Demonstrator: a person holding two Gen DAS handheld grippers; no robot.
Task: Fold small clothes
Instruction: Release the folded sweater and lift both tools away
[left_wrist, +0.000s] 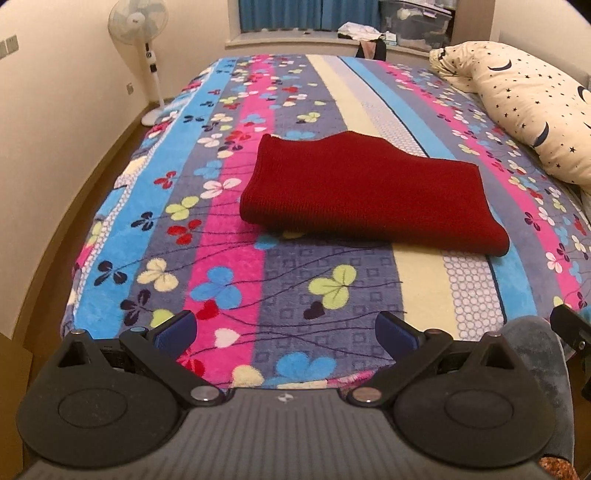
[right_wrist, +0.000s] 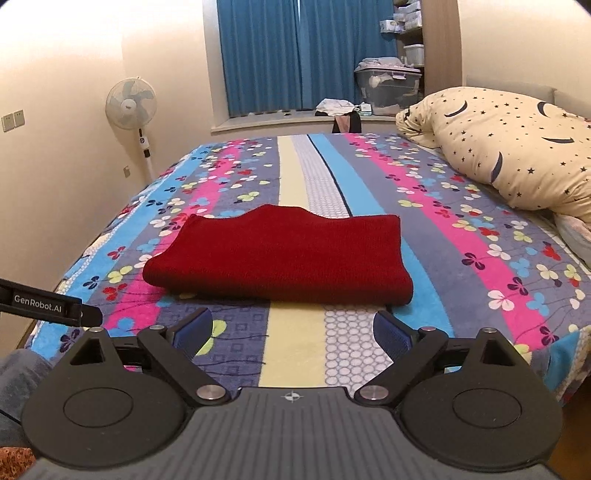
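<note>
A dark red knitted garment (left_wrist: 365, 192) lies folded into a flat rectangle on the striped flower-print blanket (left_wrist: 229, 258); it also shows in the right wrist view (right_wrist: 280, 258). My left gripper (left_wrist: 286, 328) is open and empty, held back near the bed's front edge, well short of the garment. My right gripper (right_wrist: 291, 328) is open and empty, just in front of the garment's near folded edge. Part of the left gripper (right_wrist: 48, 304) shows at the left of the right wrist view.
A star-and-moon pillow (right_wrist: 509, 155) lies at the right of the bed. A standing fan (right_wrist: 131, 107) is by the left wall. A window ledge (right_wrist: 273, 123) with blue curtains, clothes and a storage box (right_wrist: 388, 86) lies beyond the bed.
</note>
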